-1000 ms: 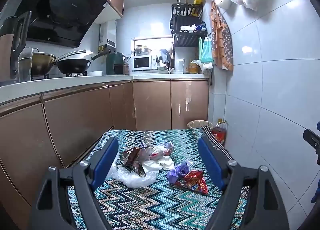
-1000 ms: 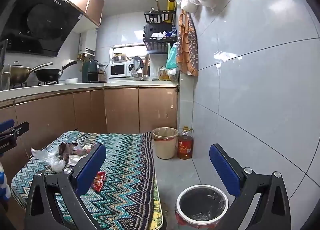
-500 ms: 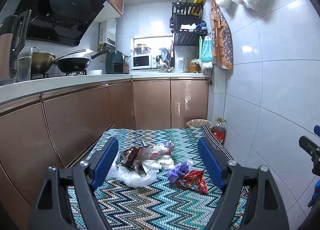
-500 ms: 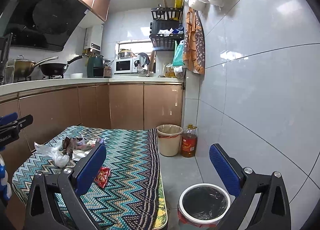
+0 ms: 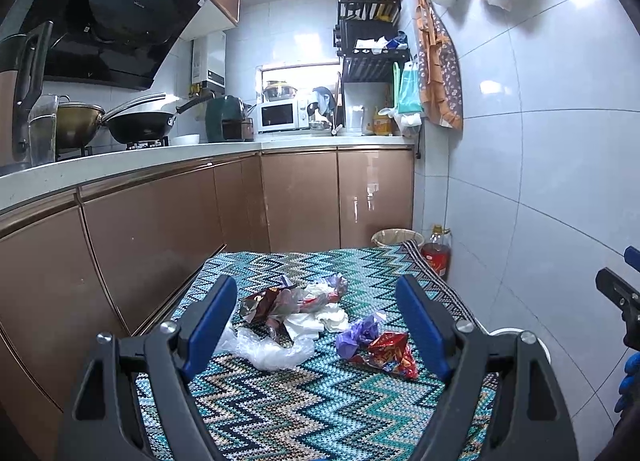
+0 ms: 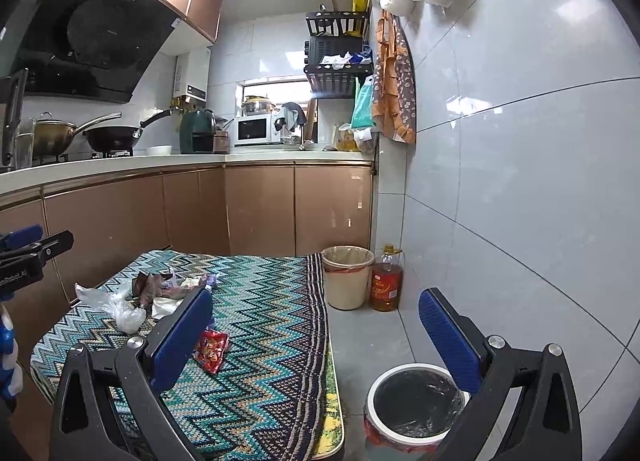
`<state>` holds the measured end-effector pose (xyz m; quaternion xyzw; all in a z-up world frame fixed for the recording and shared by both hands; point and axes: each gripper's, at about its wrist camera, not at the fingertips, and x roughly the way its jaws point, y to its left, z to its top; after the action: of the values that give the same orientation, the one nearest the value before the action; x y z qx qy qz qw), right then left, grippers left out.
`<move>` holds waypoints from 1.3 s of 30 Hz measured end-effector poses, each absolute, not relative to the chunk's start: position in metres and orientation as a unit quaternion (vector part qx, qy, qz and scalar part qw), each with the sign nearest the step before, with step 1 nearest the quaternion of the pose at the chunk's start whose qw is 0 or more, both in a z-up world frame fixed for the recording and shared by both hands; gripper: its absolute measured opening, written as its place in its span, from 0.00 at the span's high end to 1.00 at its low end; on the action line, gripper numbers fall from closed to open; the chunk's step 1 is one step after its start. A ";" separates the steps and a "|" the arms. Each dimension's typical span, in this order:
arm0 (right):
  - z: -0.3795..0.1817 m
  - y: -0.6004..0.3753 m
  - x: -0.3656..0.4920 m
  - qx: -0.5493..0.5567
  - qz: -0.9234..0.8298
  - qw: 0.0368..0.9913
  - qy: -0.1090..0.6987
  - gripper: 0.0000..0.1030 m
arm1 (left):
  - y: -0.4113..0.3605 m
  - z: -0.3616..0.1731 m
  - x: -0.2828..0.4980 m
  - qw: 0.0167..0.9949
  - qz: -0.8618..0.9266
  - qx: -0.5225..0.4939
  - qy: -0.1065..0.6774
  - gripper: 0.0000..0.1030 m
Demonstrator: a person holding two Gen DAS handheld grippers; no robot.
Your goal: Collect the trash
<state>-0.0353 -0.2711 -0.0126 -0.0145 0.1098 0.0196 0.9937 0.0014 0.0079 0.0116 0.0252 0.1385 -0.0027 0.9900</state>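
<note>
In the left wrist view the left claw (image 5: 316,321) stands wide open and empty, low in the frame, with the trash lying on the zigzag-cloth surface (image 5: 280,413). At centre left, the clear plastic bag (image 5: 266,349) is limp and could slide off the pads. The crumpled wrappers and tissue (image 5: 298,305) are heaped together, so a pinch may scatter some. Right of them, the red wrapper (image 5: 394,353) lies flat and may snag the cloth. The right claw (image 6: 316,331) is open too, holding nothing, above the black-lined bin (image 6: 416,401) at lower right of its view.
</note>
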 end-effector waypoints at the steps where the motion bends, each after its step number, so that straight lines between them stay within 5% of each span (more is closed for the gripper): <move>1: -0.013 -0.271 -0.035 -0.015 0.021 0.994 0.109 0.00 | 0.008 0.011 0.001 0.990 -0.004 0.025 0.140 0.22; 39: -0.017 -0.251 0.023 -0.004 0.054 0.985 0.165 0.00 | 0.054 -0.024 0.049 0.978 0.025 -0.022 0.204 0.22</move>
<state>0.0234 -0.2514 -0.0173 -0.0044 0.1648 0.0540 0.9848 0.0492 0.0539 -0.0245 -0.0215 0.2041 0.0249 0.9784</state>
